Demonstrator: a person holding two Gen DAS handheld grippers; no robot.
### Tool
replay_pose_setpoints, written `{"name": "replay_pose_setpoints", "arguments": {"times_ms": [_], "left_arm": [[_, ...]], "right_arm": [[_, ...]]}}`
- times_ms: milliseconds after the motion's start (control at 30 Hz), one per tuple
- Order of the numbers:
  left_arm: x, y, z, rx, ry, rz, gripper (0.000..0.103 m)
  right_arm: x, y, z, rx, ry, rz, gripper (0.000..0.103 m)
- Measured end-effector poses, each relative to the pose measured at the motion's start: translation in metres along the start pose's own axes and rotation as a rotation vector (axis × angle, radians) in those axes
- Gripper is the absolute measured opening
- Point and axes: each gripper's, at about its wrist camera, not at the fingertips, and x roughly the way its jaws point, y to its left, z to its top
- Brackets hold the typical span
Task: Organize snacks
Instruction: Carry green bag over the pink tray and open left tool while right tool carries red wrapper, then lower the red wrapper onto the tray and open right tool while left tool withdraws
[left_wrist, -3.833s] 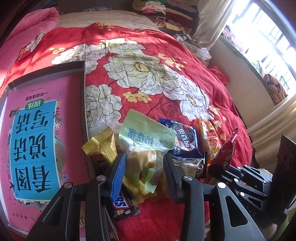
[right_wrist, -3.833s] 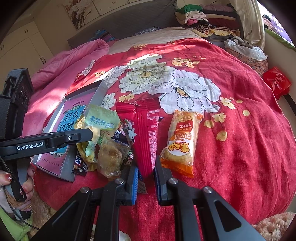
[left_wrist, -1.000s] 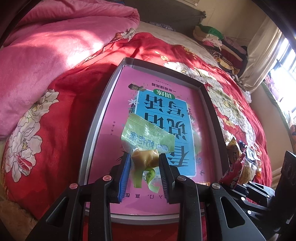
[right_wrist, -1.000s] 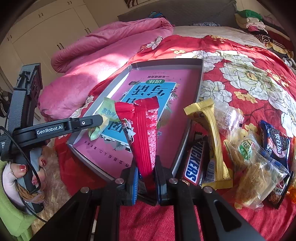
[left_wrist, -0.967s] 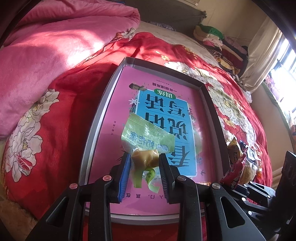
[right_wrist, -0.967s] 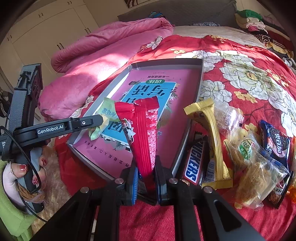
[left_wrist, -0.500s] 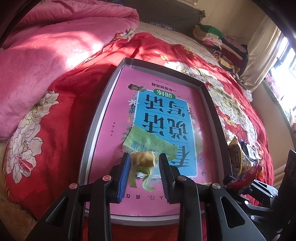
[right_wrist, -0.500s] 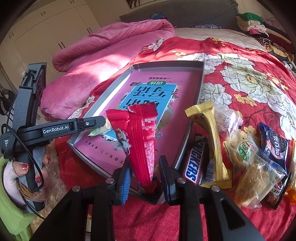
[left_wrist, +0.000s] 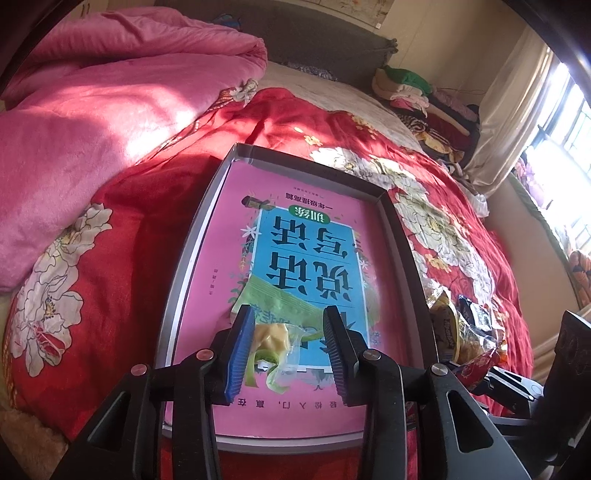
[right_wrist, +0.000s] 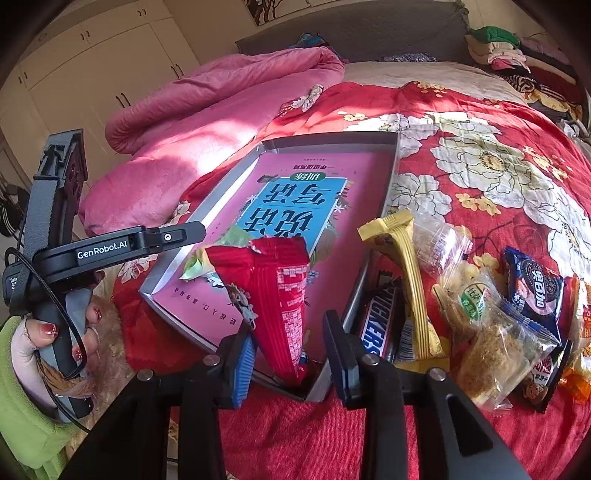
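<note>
A grey-rimmed tray (left_wrist: 183, 266) with a pink and blue printed floor lies on the red flowered bedspread. A green snack packet (left_wrist: 295, 308) lies flat on the tray floor, its clear end between the fingers of my left gripper (left_wrist: 288, 350). The left jaws are opening, and the right pad stands clear of the packet. In the right wrist view a red snack packet (right_wrist: 277, 291) stands with its lower end in the tray's (right_wrist: 391, 177) near corner and leans left. My right gripper (right_wrist: 288, 354) straddles it, its jaws opening, with a gap at the right pad.
Right of the tray lie a Snickers bar (right_wrist: 376, 325), a yellow packet (right_wrist: 410, 273), clear pastry packets (right_wrist: 495, 347) and a blue cookie packet (right_wrist: 535, 291). A pink quilt (right_wrist: 221, 110) is heaped behind the tray. A person's hand (right_wrist: 44, 339) holds the left gripper's handle.
Both pairs of jaws have widened. The green packet has sunk flat onto the tray. The red packet has tipped to the left, loose between the right fingers.
</note>
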Motion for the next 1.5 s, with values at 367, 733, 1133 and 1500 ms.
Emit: {"name": "replay_pose_setpoints", "arguments": {"times_ms": [367,733,1133,1500], "left_arm": [[-0.002,-0.008,0.0,0.032,-0.013,-0.026,0.042],[-0.001,-0.011,-0.001,0.043,-0.004,-0.024,0.042],[-0.001,-0.015,-0.001,0.053,-0.006,-0.027,0.042],[-0.005,-0.016,0.001,0.066,-0.031,-0.038,0.042]], "right_arm": [[-0.023,-0.015,-0.004,0.039,-0.018,-0.008,0.045],[-0.033,-0.029,-0.01,0.069,-0.012,-0.008,0.044],[-0.015,-0.002,0.004,0.02,-0.025,0.065,0.022],[0.022,0.016,0.038,-0.021,-0.016,0.069,0.022]]}}
